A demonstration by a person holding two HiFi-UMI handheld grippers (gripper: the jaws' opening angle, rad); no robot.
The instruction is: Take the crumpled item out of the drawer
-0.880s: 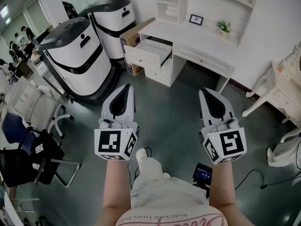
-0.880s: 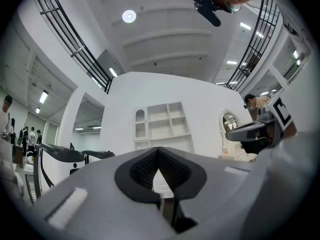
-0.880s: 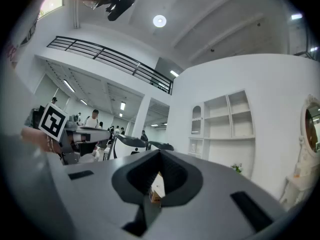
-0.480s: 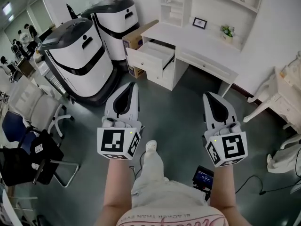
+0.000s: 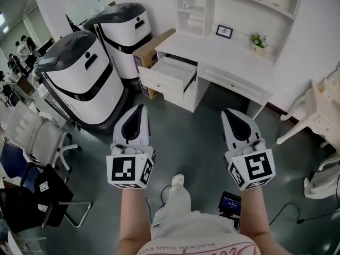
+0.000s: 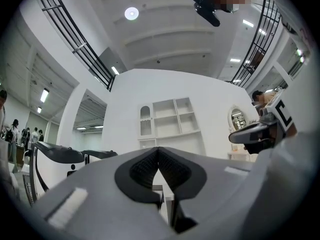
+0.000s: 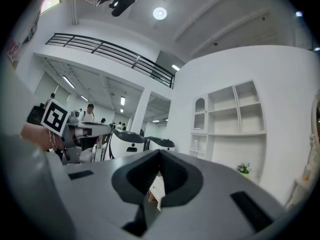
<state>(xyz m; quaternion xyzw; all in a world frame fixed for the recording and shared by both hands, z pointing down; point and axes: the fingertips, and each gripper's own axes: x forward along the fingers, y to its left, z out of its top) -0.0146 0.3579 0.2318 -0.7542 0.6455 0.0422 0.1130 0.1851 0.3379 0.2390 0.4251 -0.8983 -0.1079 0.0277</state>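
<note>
Nearer now, the open drawer (image 5: 170, 74); its contents cannot be made out.

At lower centre of the head view the person wore a pale pink top (image 5: 196, 244) with dark lettering, light beige trousers (image 5: 183, 219) and a white shoe (image 5: 177, 180). The left gripper (image 5: 139, 107) and right gripper (image 5: 230, 111) were white shells with black ribbed pads in dark recesses; the left cube (image 5: 129, 169) and right cube (image 5: 252, 169) were white with black square markers
</note>
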